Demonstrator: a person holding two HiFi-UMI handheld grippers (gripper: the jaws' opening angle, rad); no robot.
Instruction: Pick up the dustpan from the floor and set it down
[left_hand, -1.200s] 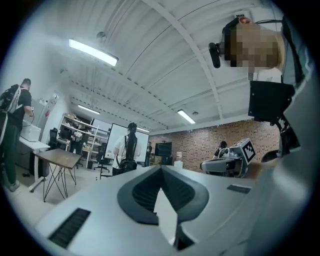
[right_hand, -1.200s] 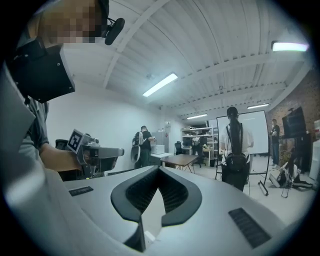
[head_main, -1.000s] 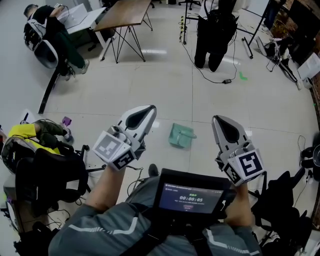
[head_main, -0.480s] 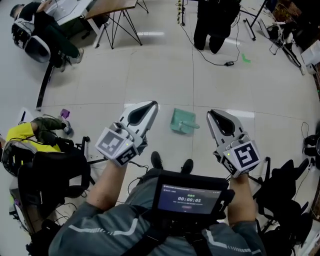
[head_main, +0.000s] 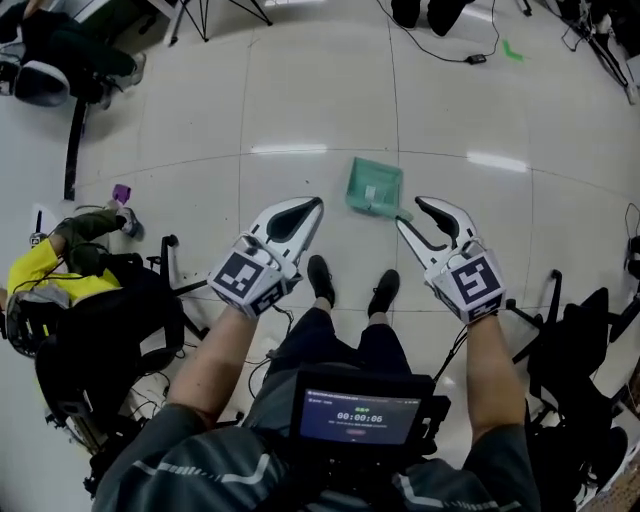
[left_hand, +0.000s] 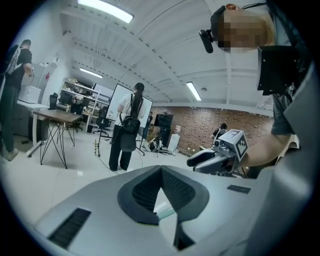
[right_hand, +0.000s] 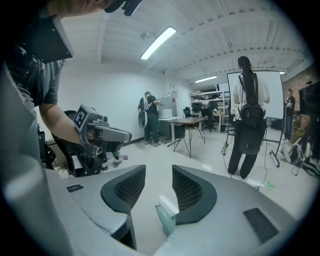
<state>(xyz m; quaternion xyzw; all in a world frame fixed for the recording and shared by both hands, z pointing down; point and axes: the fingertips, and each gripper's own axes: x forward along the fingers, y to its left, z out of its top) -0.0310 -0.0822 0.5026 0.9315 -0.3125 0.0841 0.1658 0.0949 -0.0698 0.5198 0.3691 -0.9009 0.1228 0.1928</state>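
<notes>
Dustpan (head_main: 375, 187) on floor (head_main: 300, 110) — screen (head_main: 352, 417) timer 00:00:06

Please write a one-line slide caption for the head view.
Right gripper, jaws just opening, points at the green dustpan handle, not yet between them; left gripper shut alongside.

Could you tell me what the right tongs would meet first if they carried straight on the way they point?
Probably the dustpan's handle on the floor, seen between the right tongs, which have just been opening and grip nothing yet; depth is uncertain.

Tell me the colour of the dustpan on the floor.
The dustpan is a pale teal green, shown best in the head view.
</notes>
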